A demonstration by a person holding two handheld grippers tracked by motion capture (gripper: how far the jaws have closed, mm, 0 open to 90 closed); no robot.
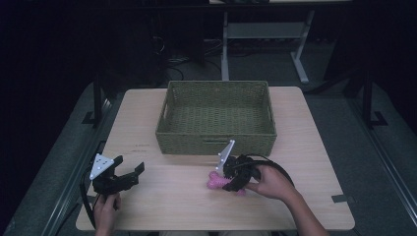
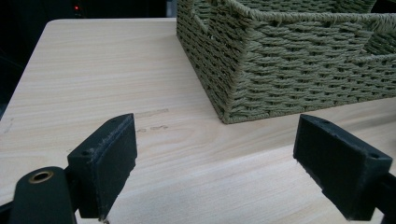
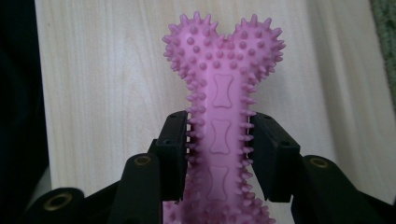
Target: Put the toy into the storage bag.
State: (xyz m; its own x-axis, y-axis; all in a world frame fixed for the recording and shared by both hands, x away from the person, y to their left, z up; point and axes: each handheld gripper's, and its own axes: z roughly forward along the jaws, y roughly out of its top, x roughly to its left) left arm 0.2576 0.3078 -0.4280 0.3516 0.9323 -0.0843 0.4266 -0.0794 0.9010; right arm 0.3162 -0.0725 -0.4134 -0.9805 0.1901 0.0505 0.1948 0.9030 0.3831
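Note:
A pink spiky bone-shaped toy (image 3: 222, 93) lies on the wooden table (image 1: 295, 162), just in front of the woven green basket (image 1: 216, 115). My right gripper (image 3: 219, 149) is shut on the toy's shaft, both pads pressing its spikes; in the high view the toy (image 1: 214, 183) pokes out left of that gripper (image 1: 231, 179). My left gripper (image 1: 129, 176) sits at the table's front left, held off the surface. Its jaws stand wide apart in the left gripper view (image 2: 217, 163), with nothing between them, facing the basket's near corner (image 2: 280, 70).
The basket looks empty and takes up the table's far middle. Bare tabletop (image 2: 93, 70) lies left of it and between the two grippers. A piece of dark tape (image 1: 341, 198) is at the front right edge. Desk legs and cables stand beyond the table.

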